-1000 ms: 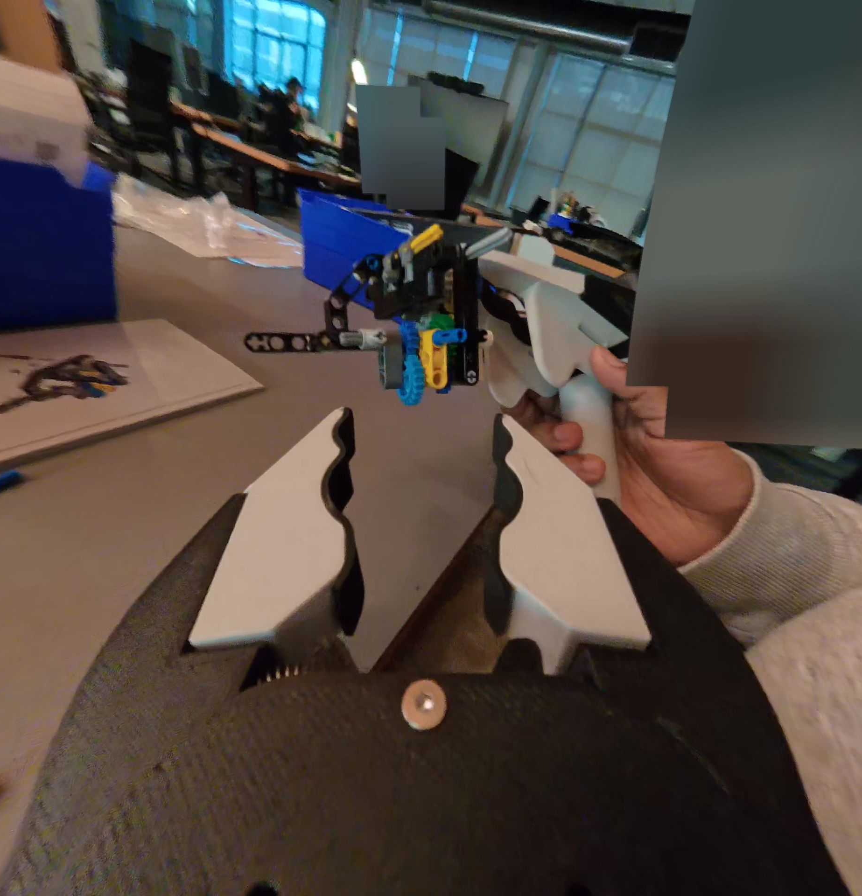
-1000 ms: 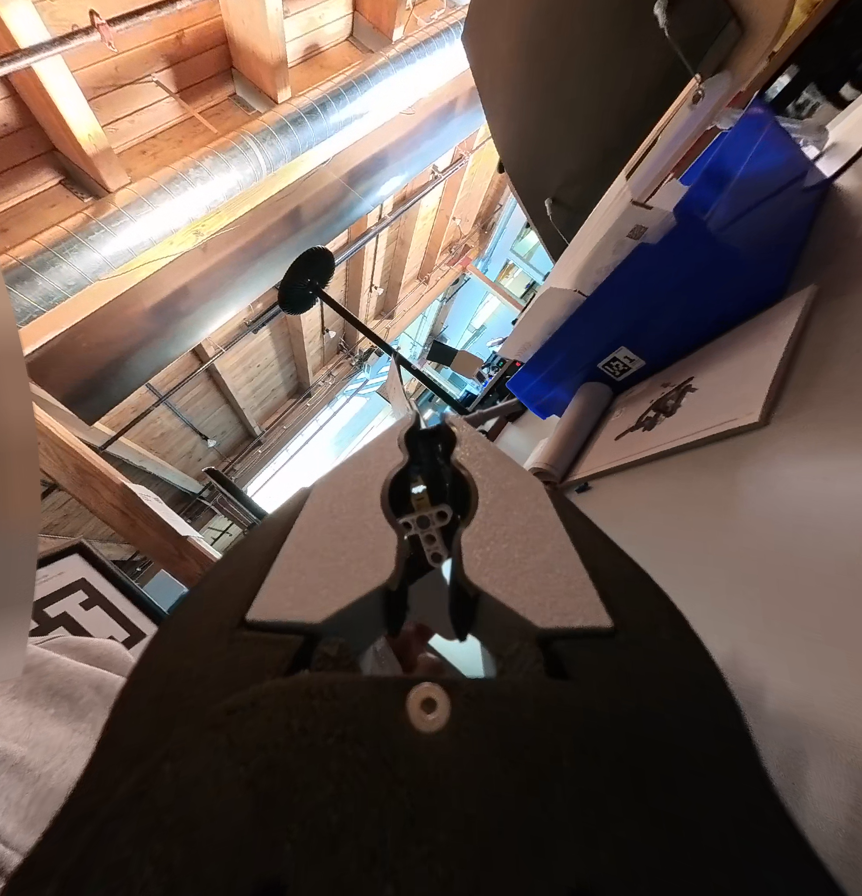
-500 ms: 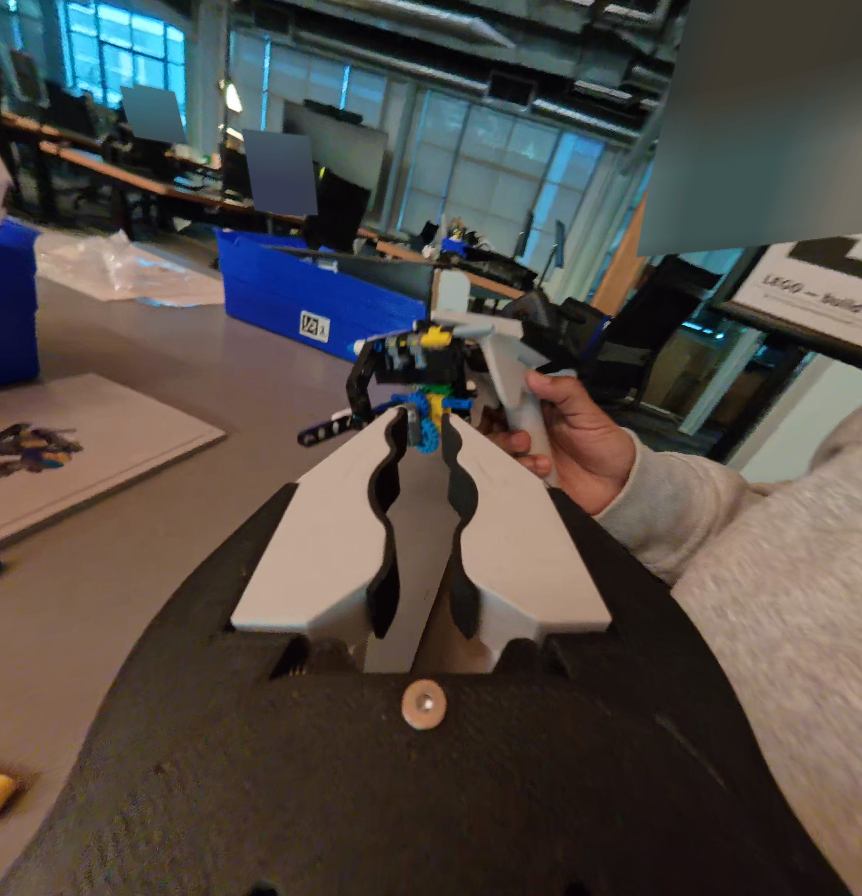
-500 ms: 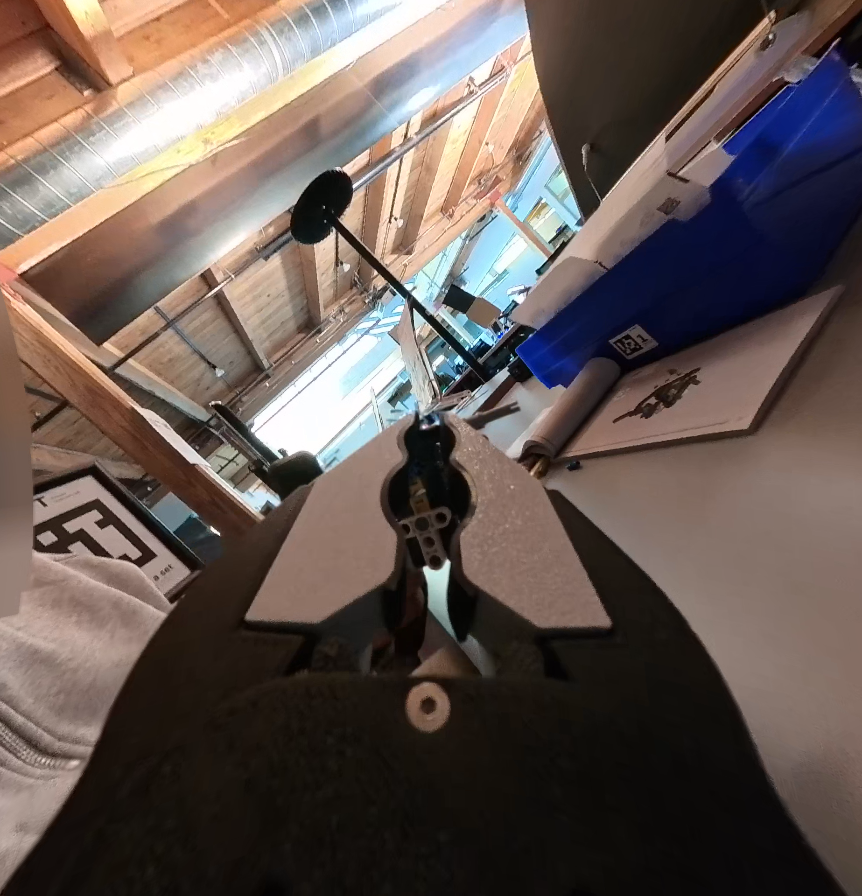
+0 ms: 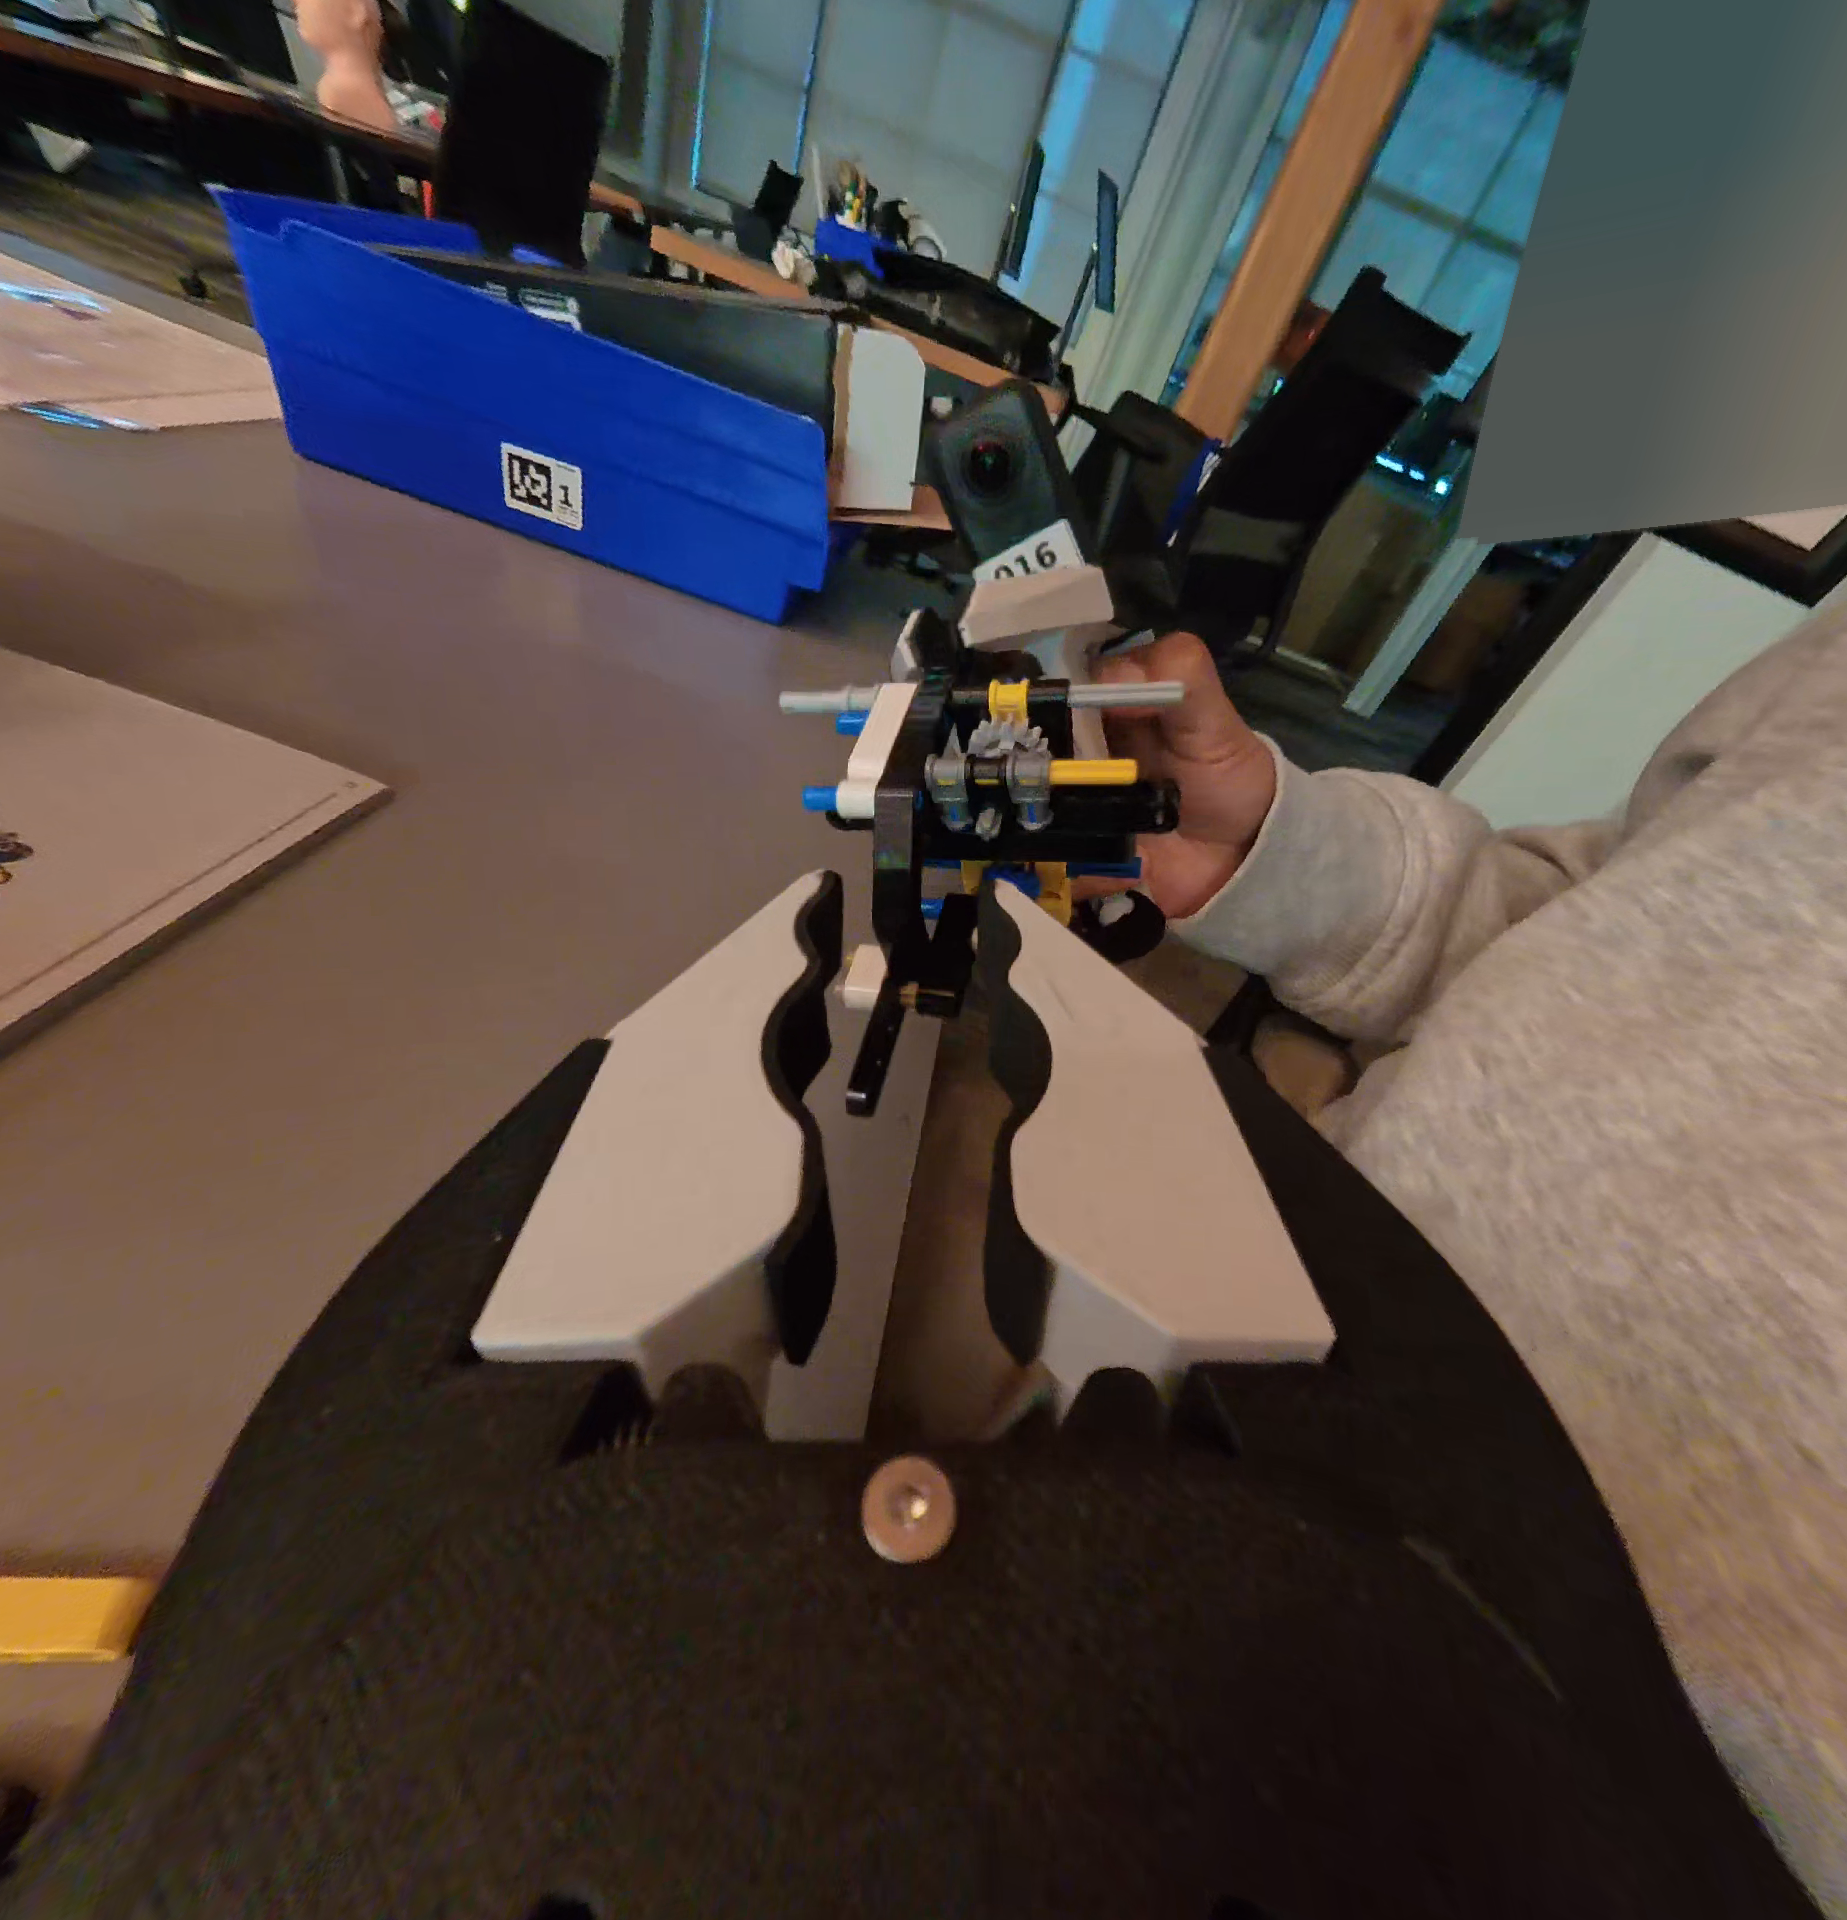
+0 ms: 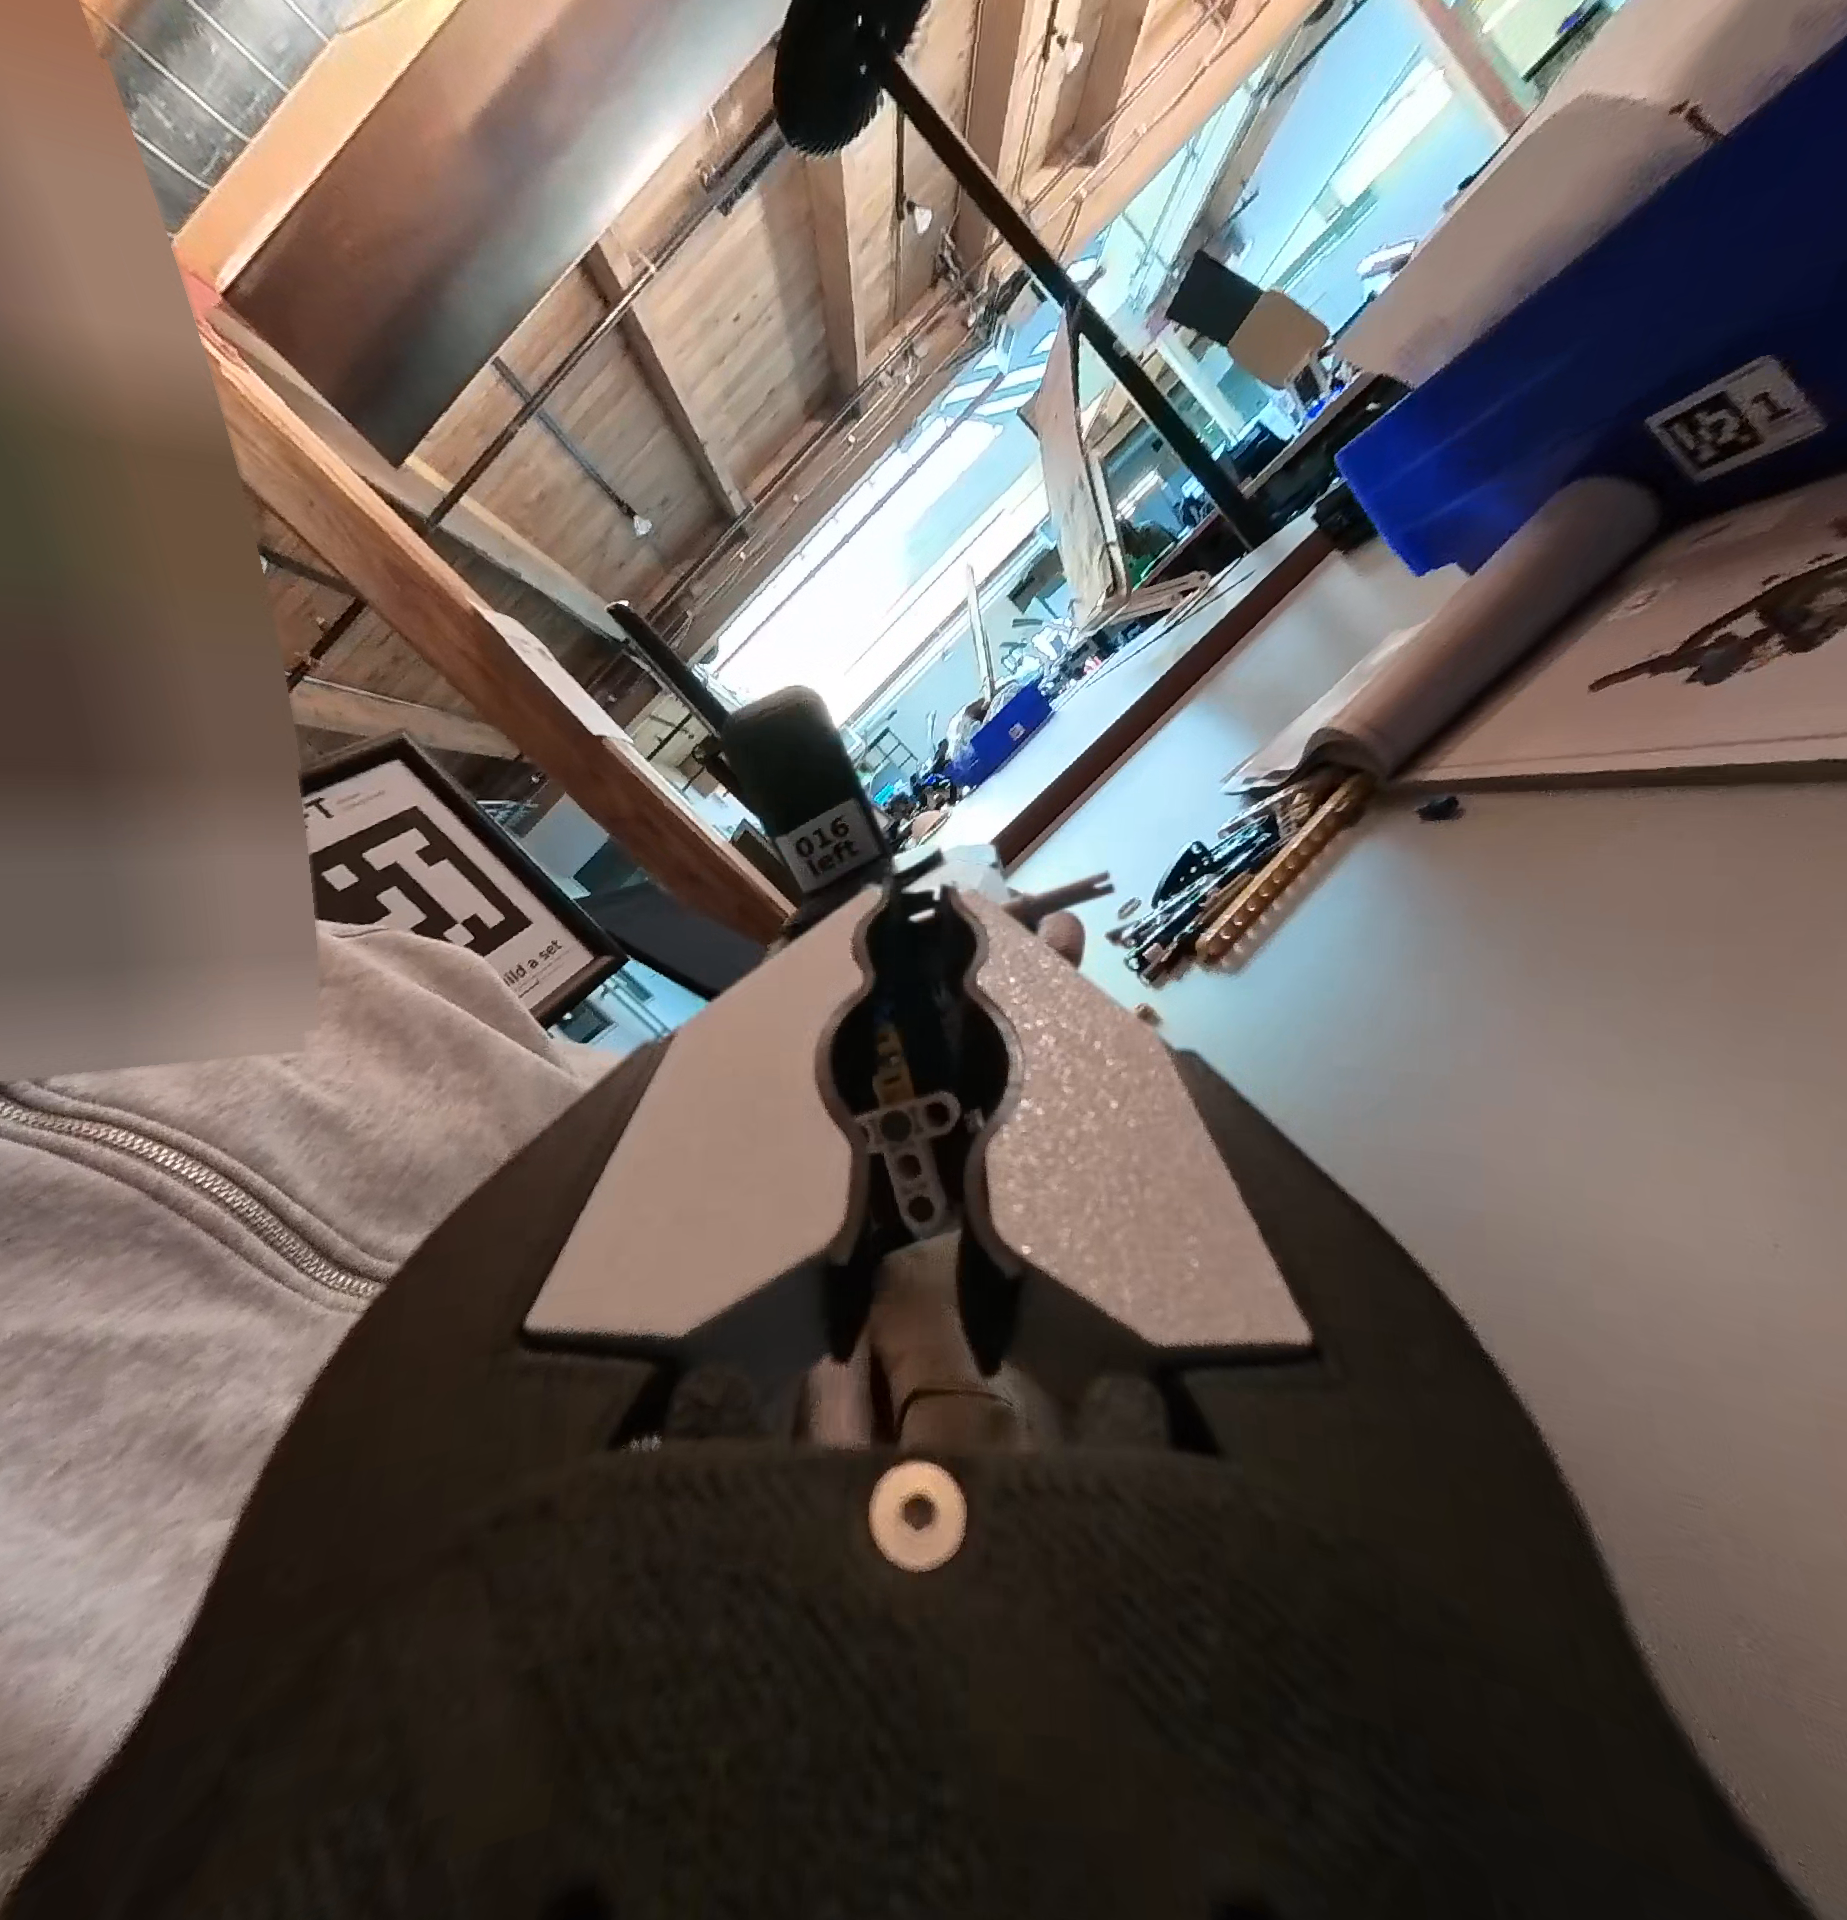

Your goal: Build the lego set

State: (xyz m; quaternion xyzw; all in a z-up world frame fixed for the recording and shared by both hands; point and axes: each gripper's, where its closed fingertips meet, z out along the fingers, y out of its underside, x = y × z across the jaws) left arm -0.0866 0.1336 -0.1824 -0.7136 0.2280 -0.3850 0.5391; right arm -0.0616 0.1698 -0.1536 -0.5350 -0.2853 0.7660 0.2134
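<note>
Black, yellow and blue lego assembly (image 5: 986,800) held in the air just beyond the left gripper's (image 5: 903,914) tips, above the grey table (image 5: 462,727). Left gripper levelled forward, tilted slightly, aimed at the underside of the assembly. Jaws narrowed to a slim gap, not closed; black beam (image 5: 888,1023) hanging from the assembly reaches down into that gap, nearer the left finger (image 5: 690,1122); contact with the pads cannot be told. Small white piece (image 5: 862,977) on the beam just beside the left fingertip. Grey axle, yellow bush and grey gears across the top of the assembly, ahead of and above the jaws.

Right gripper (image 5: 1033,623) seen beyond the assembly in the left wrist view, gripped by a hand (image 5: 1199,779) in a grey sleeve (image 5: 1418,883), camera facing back. In the right wrist view, right gripper (image 6: 914,914) pitched upward toward a wooden ceiling, jaws closed on the assembly; white T-shaped beam (image 6: 911,1153) and yellow part lodged in the oval recess between the fingers (image 6: 1106,1143). Long black axle with a black gear (image 6: 841,62) projecting far ahead of the tips.

Blue bin (image 5: 545,416) well ahead and left of the left jaws; instruction booklet (image 5: 119,831) to the left.
</note>
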